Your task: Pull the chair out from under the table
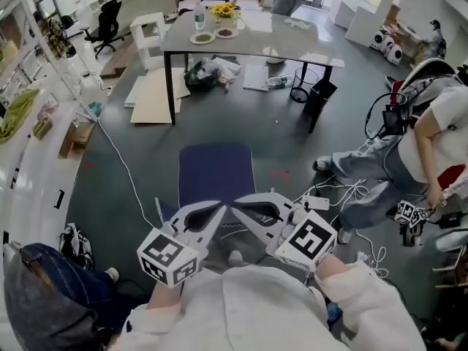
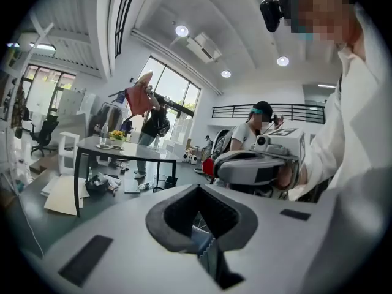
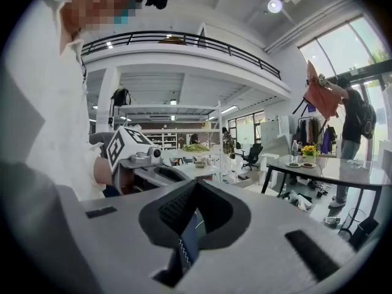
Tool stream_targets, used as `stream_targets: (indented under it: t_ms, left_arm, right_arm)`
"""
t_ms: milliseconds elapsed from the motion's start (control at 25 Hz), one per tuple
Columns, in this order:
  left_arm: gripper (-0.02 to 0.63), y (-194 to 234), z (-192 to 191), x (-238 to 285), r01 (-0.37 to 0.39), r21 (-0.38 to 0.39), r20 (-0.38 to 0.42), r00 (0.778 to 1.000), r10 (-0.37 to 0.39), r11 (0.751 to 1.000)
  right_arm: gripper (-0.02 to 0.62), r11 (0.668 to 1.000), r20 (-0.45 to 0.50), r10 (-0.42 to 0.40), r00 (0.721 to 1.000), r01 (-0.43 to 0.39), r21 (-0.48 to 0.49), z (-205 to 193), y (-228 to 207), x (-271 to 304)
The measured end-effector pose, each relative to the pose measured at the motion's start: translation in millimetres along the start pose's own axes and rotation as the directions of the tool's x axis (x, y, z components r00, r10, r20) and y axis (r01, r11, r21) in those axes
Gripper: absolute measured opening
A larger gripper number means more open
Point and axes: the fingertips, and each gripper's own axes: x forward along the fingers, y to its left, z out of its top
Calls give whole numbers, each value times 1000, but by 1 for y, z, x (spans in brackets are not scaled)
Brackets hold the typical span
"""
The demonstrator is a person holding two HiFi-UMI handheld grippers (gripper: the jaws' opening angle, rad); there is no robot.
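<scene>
Chair (image 1: 216,175) apart from table (image 1: 292,44); cable (image 1: 118,154) left; seated person (image 1: 409,152) right.

The head view looks steeply down, close over the left gripper (image 1: 219,209) and right gripper (image 1: 238,210). Each gripper view looks about level along its own jaws, apparently angled inward, catching the other gripper. All three share the far surface (image 1: 248,42).

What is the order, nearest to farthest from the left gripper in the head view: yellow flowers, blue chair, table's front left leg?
1. The blue chair, directly ahead of the left gripper.
2. The table's front left leg, farther ahead, leftward.
3. The yellow flowers, farthest, top of view.
</scene>
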Motion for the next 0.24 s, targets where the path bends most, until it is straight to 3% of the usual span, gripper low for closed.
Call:
stream_targets:
  t_ms: [240]
  left_arm:
    - [14,7,4,15,9,14,-15,1000,-9,1000]
  right_arm:
    - [2,994,-64,69,996,-74,-81,7,-16,0]
